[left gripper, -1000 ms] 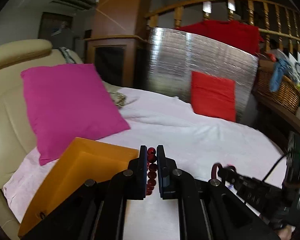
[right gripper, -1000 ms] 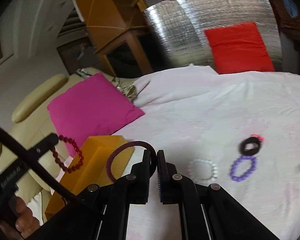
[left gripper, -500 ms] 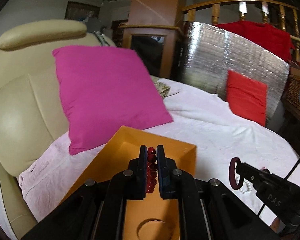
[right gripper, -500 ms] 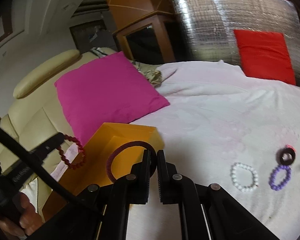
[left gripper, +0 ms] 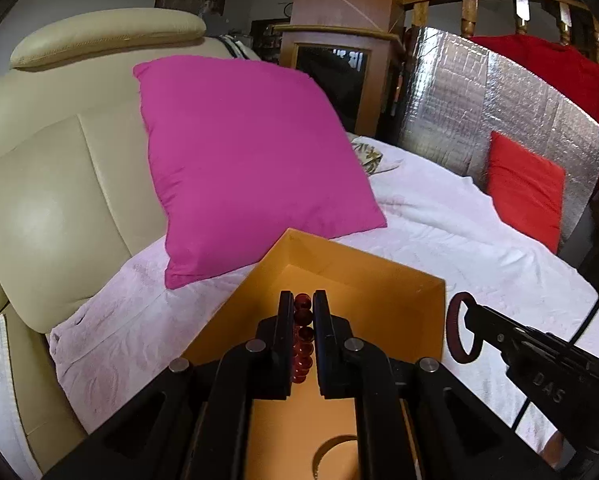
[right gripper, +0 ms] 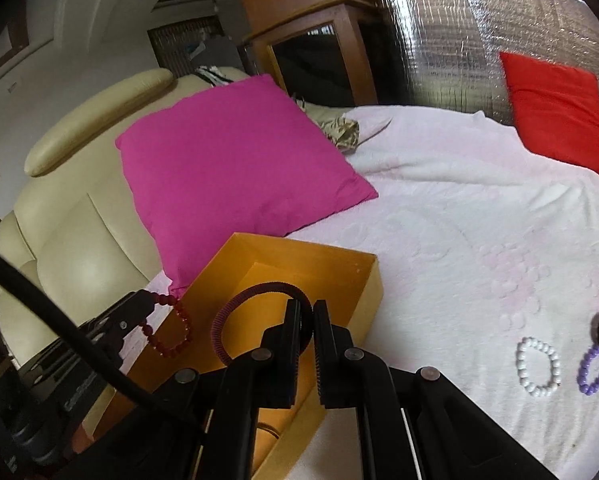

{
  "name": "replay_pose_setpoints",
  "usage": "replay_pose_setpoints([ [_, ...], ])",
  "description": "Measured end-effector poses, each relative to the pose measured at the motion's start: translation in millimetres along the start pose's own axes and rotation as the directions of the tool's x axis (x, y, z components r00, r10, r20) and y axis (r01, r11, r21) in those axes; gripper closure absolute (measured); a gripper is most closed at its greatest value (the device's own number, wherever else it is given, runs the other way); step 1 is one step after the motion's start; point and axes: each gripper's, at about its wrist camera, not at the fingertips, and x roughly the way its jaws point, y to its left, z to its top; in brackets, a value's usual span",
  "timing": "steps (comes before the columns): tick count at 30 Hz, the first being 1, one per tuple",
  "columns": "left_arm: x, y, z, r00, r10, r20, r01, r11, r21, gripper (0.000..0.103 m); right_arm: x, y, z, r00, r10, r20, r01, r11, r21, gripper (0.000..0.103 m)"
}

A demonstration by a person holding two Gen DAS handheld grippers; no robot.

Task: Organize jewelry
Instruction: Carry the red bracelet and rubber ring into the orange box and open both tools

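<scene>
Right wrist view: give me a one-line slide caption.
Right gripper holds a dark maroon ribbed bangle over the open orange box; left gripper dangles a red bead bracelet beside it.

A cream leather chair (left gripper: pixel 51 184) is seen at the left edge of a bed covered with a pale pink blanket (right gripper: pixel 459 240). A magenta pillow (left gripper: pixel 243 168) is propped against the chair. A red cushion (right gripper: pixel 555 112) is leaned on a silver foil panel (left gripper: pixel 479 104) at the far edge.
</scene>
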Motion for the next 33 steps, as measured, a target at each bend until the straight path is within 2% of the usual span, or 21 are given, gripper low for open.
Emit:
replay_pose_setpoints([
  [14,16,15,-4,0.994,0.069,-0.083,-0.073,0.997,-0.036,0.093,44,12,2,0.994,-0.066,-0.087,0.064,0.997,-0.035,0.095],
  [24,24,23,-7,0.988,0.097,-0.123,-0.104,0.994,-0.046,0.093,57,16,1,0.990,-0.095,-0.102,0.092,0.995,-0.035,0.095],
  [33,29,22,-6,0.978,0.165,-0.128,-0.169,0.985,-0.024,0.092,62,9,2,0.989,-0.100,-0.111,0.100,0.995,-0.011,0.095],
])
